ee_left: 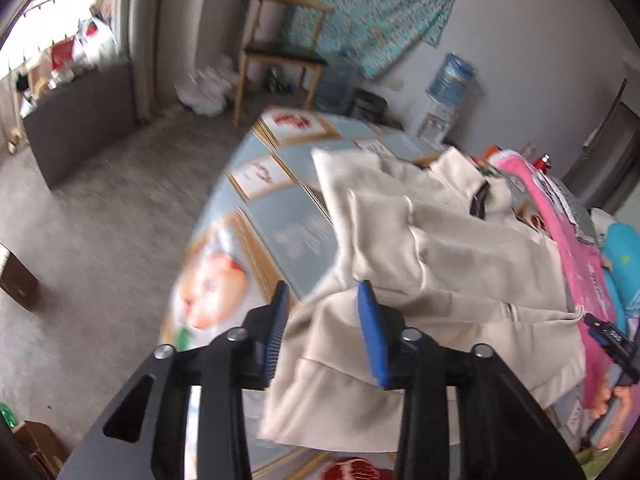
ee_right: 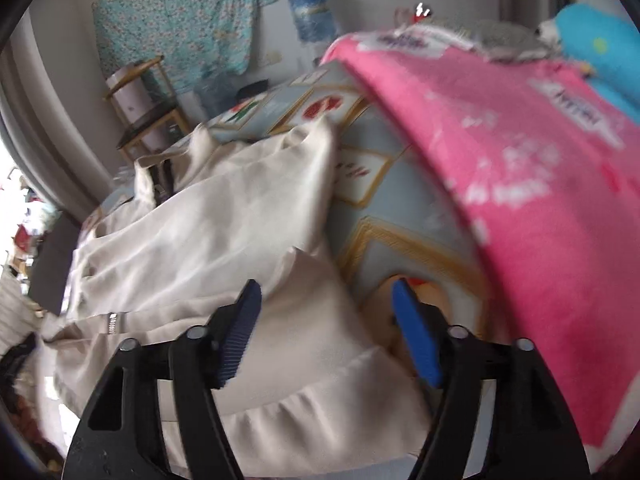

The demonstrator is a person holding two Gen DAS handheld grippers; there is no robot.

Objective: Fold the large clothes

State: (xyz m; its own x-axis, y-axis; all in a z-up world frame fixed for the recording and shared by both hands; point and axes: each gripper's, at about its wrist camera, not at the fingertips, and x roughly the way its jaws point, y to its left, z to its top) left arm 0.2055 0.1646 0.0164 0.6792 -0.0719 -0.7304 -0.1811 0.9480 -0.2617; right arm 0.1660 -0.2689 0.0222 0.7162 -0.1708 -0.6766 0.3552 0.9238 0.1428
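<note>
Both wrist views close, sharing garment

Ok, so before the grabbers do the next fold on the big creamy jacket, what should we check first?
1. Left gripper open: ok, jaws apart with cloth lying between them, not pinched.
2. Right gripper open: ok, jaws wide.
3. Cream jacket lying flat: not ok, bunched and creased.
4. Pink blanket clear of the jacket: cannot tell, its edge is close in the left view.
5. Bare bedspread beside the jacket for folding: ok.

wooden chair, water dispenser, pink blanket
</note>
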